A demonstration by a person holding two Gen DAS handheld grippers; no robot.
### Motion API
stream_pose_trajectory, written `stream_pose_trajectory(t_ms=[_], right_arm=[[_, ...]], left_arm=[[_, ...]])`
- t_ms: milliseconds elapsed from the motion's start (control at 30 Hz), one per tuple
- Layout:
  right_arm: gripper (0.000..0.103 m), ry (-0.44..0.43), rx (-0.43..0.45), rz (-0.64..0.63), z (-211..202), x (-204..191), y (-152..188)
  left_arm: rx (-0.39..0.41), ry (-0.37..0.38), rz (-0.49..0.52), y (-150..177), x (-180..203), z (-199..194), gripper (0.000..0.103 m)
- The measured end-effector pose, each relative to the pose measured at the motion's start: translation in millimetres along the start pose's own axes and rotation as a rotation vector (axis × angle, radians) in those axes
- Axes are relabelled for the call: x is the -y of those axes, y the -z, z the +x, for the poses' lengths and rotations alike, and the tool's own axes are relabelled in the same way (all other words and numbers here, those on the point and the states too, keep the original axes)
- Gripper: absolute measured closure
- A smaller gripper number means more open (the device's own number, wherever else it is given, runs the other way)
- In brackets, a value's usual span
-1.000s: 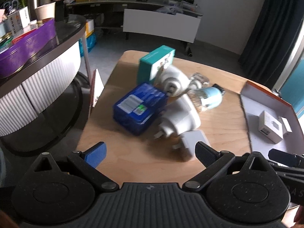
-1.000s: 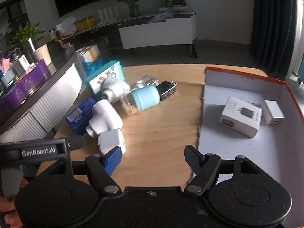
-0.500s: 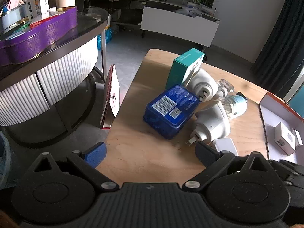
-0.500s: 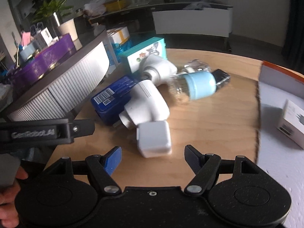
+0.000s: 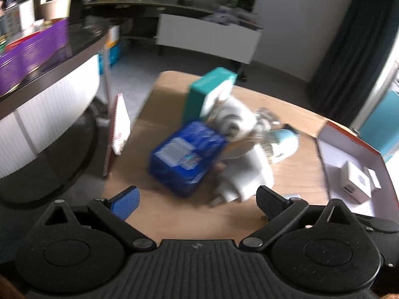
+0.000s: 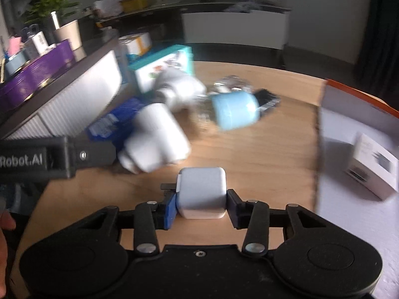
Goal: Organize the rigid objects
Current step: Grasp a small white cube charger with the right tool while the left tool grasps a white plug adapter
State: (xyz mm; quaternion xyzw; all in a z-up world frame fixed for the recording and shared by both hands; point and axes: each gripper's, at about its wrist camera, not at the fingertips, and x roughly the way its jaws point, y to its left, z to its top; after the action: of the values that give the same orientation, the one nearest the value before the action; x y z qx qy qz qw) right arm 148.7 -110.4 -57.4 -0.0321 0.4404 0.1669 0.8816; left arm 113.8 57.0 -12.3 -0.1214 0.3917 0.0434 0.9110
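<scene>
Right tool [image 6: 201, 205] has just closed on white cube charger [image 6: 201, 191] near table edge.

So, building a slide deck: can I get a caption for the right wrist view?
Right gripper, jaws just closed, clamps a white charger cube on the wooden table, beside the orange-rimmed box.

A white square charger [image 6: 201, 191] sits near the table's [image 6: 261, 154] front edge. Behind it, toward the left edge, cluster a white plug adapter [image 6: 155, 140], blue box [image 5: 185, 158], teal box [image 6: 163, 67] and pale blue bulb [image 6: 235, 111].
</scene>
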Motion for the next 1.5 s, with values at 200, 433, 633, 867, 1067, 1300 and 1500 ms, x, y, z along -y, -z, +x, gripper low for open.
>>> stream_pose_trajectory(t_ms=[200,433,633,867,1067,1300,1500], right_arm=[[0.052,0.018,0.067,0.053,-42.8,33.2,10.6],[0.052,0.020,0.107,0.105,-69.9,55.2,20.0],[0.052,0.007,0.115,0.142,-74.3,63.2,25.9],[0.052,0.016,0.126,0.166,-78.6,70.8,28.6],[0.052,0.016,0.136,0.167,-79.7,71.3,28.5],[0.052,0.019,0.143,0.169,-83.0,69.1,29.9],[0.052,0.027,0.153,0.176,-88.3,71.1,31.1]], left_arm=[[-0.008,0.009,0.103,-0.2,26.8,25.5,0.000],[0.021,-0.006,0.207,-0.3,46.2,34.5,0.000],[-0.026,0.021,0.274,15.6,52.4,53.5,0.003],[0.012,0.037,0.232,8.0,46.7,65.6,0.012],[0.056,0.028,0.274,21.5,47.8,51.4,0.043],[0.029,0.111,0.193,23.3,46.1,39.6,0.062],[0.023,0.123,0.188,33.0,49.7,37.1,0.061]])
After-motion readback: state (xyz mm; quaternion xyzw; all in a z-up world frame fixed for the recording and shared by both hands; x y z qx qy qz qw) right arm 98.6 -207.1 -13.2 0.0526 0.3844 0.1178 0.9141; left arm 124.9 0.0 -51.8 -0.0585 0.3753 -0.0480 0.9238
